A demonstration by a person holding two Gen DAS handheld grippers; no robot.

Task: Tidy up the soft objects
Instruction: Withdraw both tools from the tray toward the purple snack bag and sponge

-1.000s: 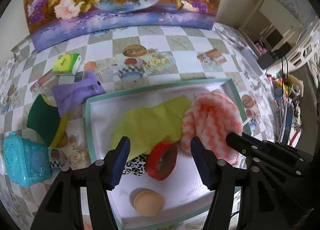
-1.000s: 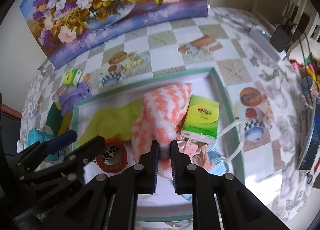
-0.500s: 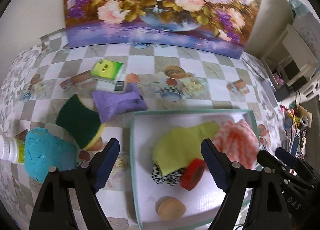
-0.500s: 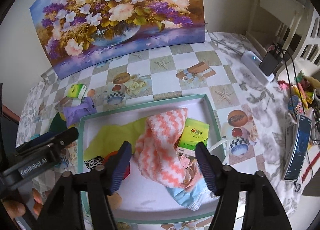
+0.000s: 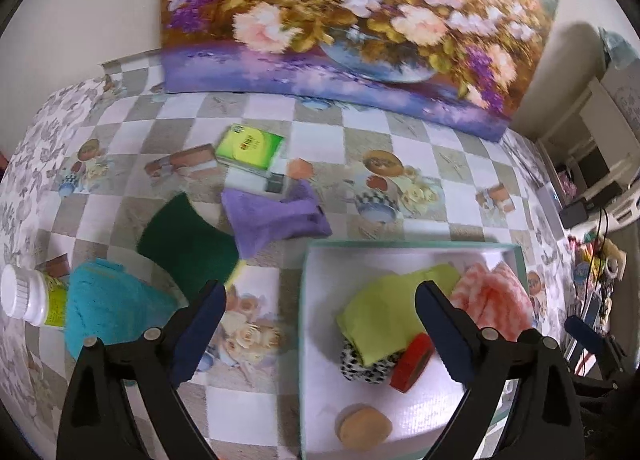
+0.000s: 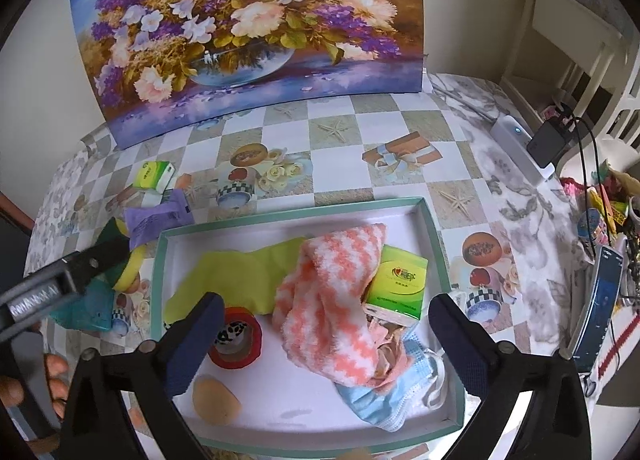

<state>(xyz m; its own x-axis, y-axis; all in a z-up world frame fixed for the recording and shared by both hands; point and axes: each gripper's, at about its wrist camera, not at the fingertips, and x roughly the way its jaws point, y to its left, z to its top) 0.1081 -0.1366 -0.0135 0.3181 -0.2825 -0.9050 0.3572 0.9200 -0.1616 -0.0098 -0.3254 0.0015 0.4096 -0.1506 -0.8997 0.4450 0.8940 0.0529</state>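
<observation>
My right gripper (image 6: 322, 340) hangs over the tray (image 6: 432, 236), jaws just opened wide, nothing between them; the orange-white towel (image 6: 332, 300) lies loose below, at about 12 o'clock from the tips. My left gripper (image 5: 320, 324) has also just been spreading and is wide, empty, straddling the tray's left wall, over the table (image 5: 256, 412).

Out from the left tips: green sponge (image 5: 184, 244) at 10 o'clock, purple cloth (image 5: 272, 216) at 11, teal cloth (image 5: 108, 312) at 9, beside a white-capped bottle (image 5: 28, 296). All three lie on the table, outside the tray. Further out at 11, a green tissue pack (image 5: 250, 146).

Handling, as I judge it: the purple cloth is thin, limp and light; a pinch on its raised fold near the tray should lift it, and it will drape. The sponge is springy, with a coarse scouring face over yellow foam; grip across the thickness. The teal cloth looks bulkier, terry-like.

In the tray: a yellow cloth (image 6: 240, 276), flat and smooth; the fluffy towel, humped; a tissue box (image 6: 400, 280) leaning on it; a blue mask (image 6: 384, 396); a red tape roll (image 6: 240, 344), rigid; a tan puff (image 6: 216, 400).
</observation>
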